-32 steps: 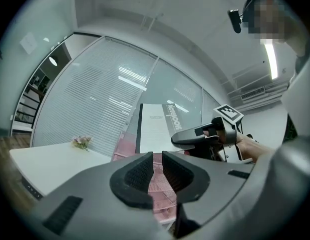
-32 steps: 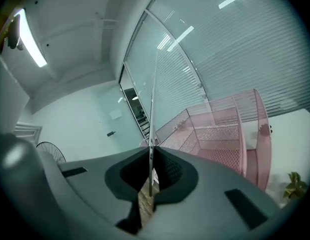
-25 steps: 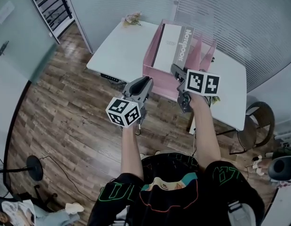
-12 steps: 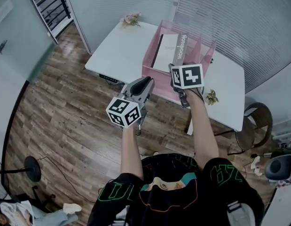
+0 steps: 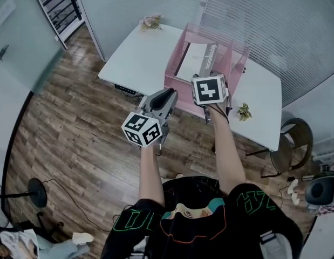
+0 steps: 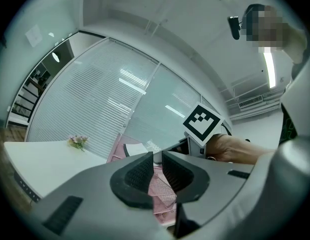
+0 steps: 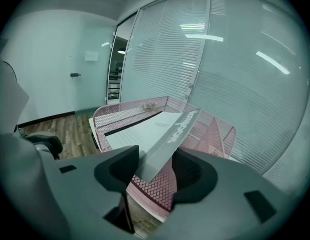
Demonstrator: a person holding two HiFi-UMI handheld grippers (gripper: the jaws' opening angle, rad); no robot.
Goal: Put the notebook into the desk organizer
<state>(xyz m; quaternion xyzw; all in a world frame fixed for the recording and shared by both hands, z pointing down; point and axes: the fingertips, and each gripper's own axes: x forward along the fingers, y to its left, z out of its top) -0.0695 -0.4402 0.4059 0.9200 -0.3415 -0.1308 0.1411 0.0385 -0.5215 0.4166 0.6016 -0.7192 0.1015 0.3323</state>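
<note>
Notebook [image 5: 195,58] in desk organizer [image 5: 174,73]
Right gripper [image 7: 155,166] opening around its half-hidden corner; left gripper [image 6: 157,171] nearly closed, empty.

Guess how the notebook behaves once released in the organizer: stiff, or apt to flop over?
Probably stiff: the notebook keeps a flat cover and straight spine while leaning tilted in the pink mesh organizer. It likely won't tip far, as the mesh walls hem it in. The right gripper is opening its jaws, with the notebook's corner between them.
</note>
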